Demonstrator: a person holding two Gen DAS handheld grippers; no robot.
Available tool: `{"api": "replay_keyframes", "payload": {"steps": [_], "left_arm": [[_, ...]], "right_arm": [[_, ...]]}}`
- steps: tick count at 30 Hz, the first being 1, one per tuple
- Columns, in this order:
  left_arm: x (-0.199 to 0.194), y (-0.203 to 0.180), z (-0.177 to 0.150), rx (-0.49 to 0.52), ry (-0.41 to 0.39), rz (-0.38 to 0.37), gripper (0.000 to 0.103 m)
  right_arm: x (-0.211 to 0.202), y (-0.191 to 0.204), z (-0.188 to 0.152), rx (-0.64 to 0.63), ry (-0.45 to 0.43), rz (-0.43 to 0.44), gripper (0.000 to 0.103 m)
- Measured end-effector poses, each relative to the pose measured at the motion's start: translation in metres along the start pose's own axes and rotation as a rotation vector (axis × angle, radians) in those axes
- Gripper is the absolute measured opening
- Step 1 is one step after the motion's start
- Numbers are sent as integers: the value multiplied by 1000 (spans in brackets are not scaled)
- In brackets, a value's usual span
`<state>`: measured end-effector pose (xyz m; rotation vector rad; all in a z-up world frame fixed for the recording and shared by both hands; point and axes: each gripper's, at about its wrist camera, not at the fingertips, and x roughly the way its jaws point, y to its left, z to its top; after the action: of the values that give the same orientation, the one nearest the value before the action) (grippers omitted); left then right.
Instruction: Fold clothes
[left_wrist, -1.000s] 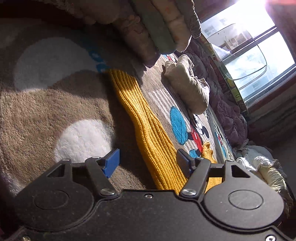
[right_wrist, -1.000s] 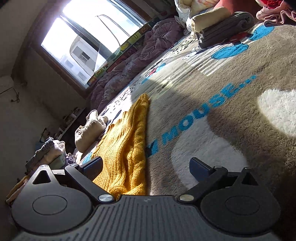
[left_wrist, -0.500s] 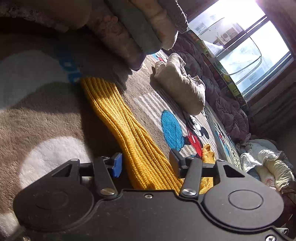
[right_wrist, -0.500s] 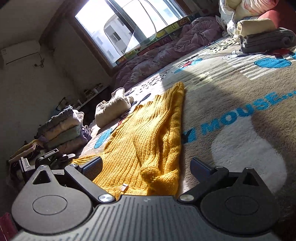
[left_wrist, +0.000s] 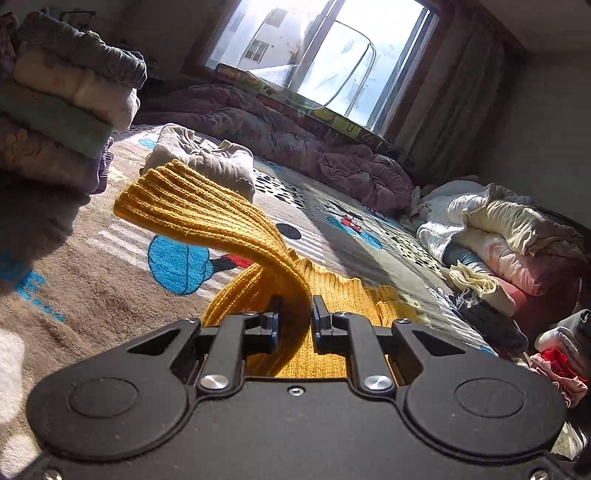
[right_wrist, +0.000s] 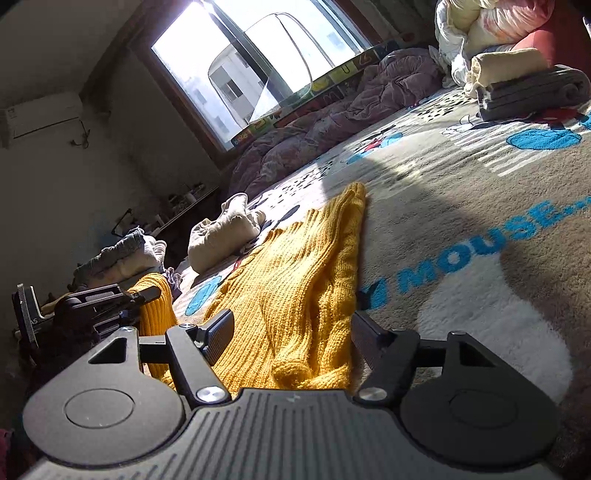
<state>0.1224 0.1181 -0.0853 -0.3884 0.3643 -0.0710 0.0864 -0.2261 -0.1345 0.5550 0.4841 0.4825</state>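
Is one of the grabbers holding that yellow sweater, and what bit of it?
Yes. The left gripper is shut on the yellow sweater, pinching its long ribbed sleeve. The right gripper is open and holds nothing.

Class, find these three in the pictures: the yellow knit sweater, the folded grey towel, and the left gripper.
yellow knit sweater (right_wrist: 295, 280): right wrist view, on its flat ribbed body.
folded grey towel (right_wrist: 532, 92): right wrist view, on its rolled side.
left gripper (left_wrist: 294, 319): left wrist view, midway between its fingertips, which are pinching the sweater's sleeve.
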Motion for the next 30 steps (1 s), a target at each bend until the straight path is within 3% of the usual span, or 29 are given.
{"api": "replay_keyframes", "payload": {"steps": [11, 14, 22, 23, 24, 25, 28, 30], "left_arm": [[13, -101, -54, 366, 42, -170, 8], [12, -120, -70, 449, 52, -217, 7], [10, -138, -98, 609, 121, -320, 8], [12, -137, -100, 608, 140, -329, 12], [15, -134, -101, 579, 175, -359, 26], [15, -132, -100, 558, 191, -381, 32], [5, -123, -89, 524, 192, -436, 35], [-6, -101, -68, 433, 149, -401, 36]], "right_arm": [[-3, -10, 3, 120, -3, 132, 72], [-4, -19, 4, 190, -15, 151, 78], [-5, -46, 6, 365, -57, 167, 83], [-2, -48, 6, 375, -50, 160, 84], [0, -50, 5, 385, -42, 152, 85], [3, -52, 4, 396, -35, 145, 85], [10, -57, 2, 424, -26, 135, 84], [15, -58, 2, 430, -24, 127, 83]]}}
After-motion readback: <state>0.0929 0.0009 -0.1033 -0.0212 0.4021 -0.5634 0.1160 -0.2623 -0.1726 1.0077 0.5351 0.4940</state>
